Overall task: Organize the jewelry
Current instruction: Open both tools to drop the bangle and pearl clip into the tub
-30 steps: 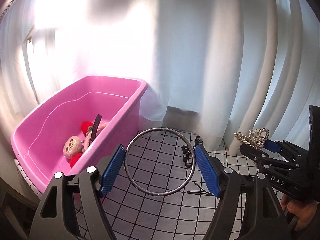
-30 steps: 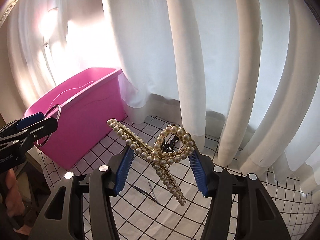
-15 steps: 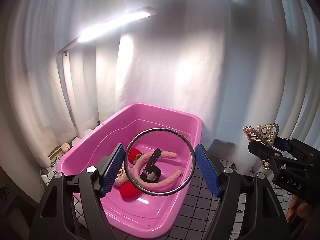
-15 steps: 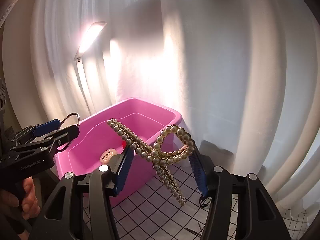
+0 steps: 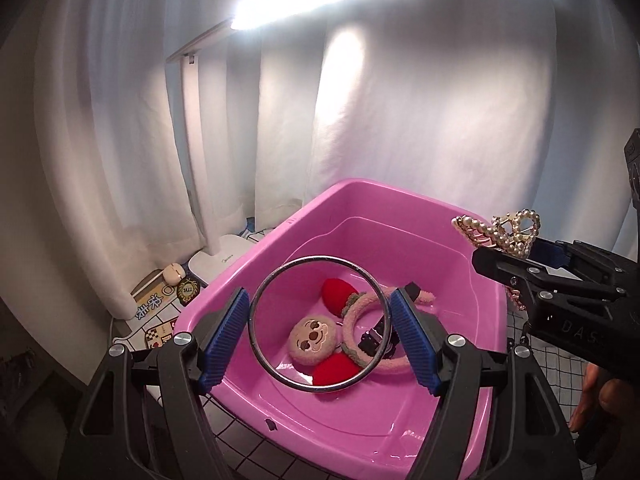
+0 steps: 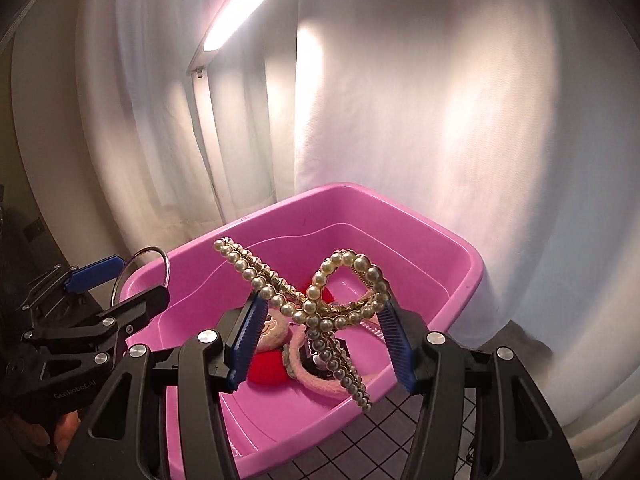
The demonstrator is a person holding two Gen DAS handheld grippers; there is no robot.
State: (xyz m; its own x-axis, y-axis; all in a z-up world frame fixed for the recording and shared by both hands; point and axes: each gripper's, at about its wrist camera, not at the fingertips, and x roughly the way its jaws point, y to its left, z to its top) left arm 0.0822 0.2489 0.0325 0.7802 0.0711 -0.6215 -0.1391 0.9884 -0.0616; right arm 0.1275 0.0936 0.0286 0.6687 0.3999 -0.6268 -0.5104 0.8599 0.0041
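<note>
Two grippers hang over a pink tub (image 5: 248, 280), each clamped on a piece of jewelry.

From the left wrist view, the left gripper (image 5: 319, 332) has its blue pads (image 5: 224, 336) pressed against opposite sides of a metal bangle (image 5: 276, 376), which stands upright between them above the tub's near half. Seen through the ring, on the tub floor, lie a plush headband (image 5: 360, 308) with a cartoon face and red pompoms, and a small dark clip (image 5: 370, 340) beside it. The right gripper (image 5: 516, 252) comes in from the right edge, over the tub's right rim, gripping a pearl hair clip (image 5: 500, 232). Beyond the tub's far left corner stands a white lamp base (image 5: 218, 258), its lit bar overhead, with a white curtain (image 5: 420, 100) behind. The tub sits on a gridded cloth (image 5: 256, 452).

From the right wrist view, the right gripper (image 6: 320, 330) pinches the pearl hair clip (image 6: 316, 308) at its crossing, one beaded arm reaching up left, a loop up right, and a tail hanging down over the tub's near rim. The pink tub (image 6: 440, 252) lies below, with the headband (image 6: 320, 380) inside. The left gripper (image 6: 116, 280) enters from the left edge over the tub's left rim, holding the bangle (image 6: 160, 256).
</note>
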